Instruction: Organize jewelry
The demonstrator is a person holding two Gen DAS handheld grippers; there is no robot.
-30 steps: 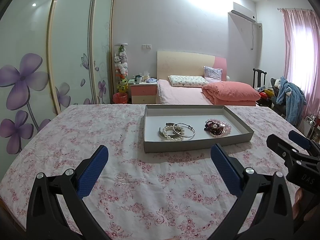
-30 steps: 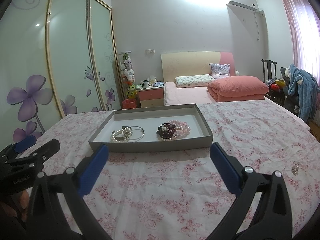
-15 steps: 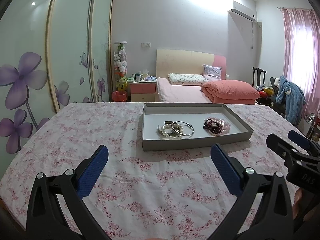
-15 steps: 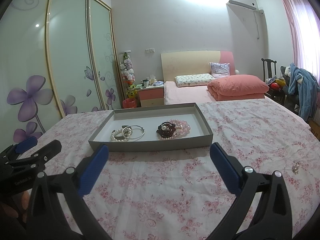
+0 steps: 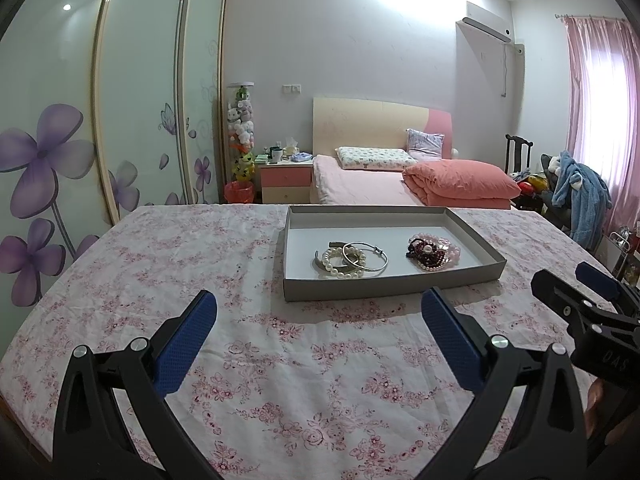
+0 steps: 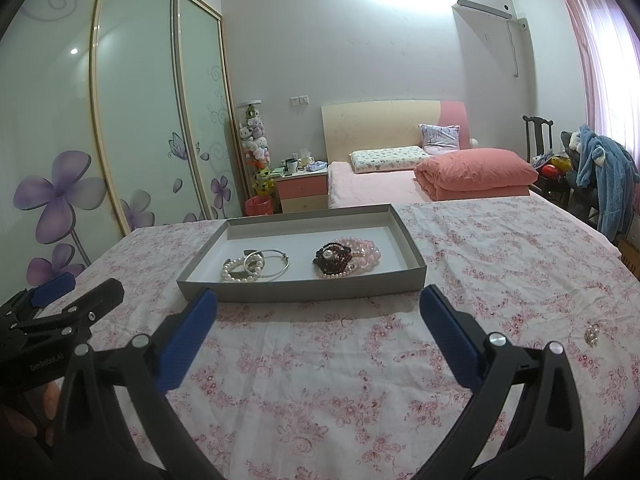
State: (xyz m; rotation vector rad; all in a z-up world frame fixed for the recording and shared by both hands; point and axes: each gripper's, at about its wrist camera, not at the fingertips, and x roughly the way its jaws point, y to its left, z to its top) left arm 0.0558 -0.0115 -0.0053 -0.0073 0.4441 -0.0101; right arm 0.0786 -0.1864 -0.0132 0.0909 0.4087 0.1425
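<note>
A grey shallow tray [image 5: 392,288] [image 6: 304,292] lies on the floral cloth ahead of both grippers. Inside it, pearl and silver bracelets [image 5: 350,261] [image 6: 256,266] are piled at the left, dark and pink bead bracelets [image 5: 432,250] [image 6: 346,256] at the right. A small sparkly jewel [image 6: 591,335] rests on the cloth to the right of the tray. My left gripper [image 5: 320,344] is open and holds nothing, a little short of the tray. My right gripper [image 6: 318,340] is also open and empty, near the tray's front wall.
The floral tablecloth [image 5: 160,256] covers a wide table. Beyond it stand a bed with a pink duvet [image 5: 456,182], a bedside cabinet [image 5: 286,178], sliding wardrobe doors [image 5: 140,120] at the left, and a chair with blue clothing [image 5: 580,196] at the right.
Both views have drawn back and lifted very slightly, so the tray sits a touch farther away. The jewelry has not moved and both grippers stay open.
</note>
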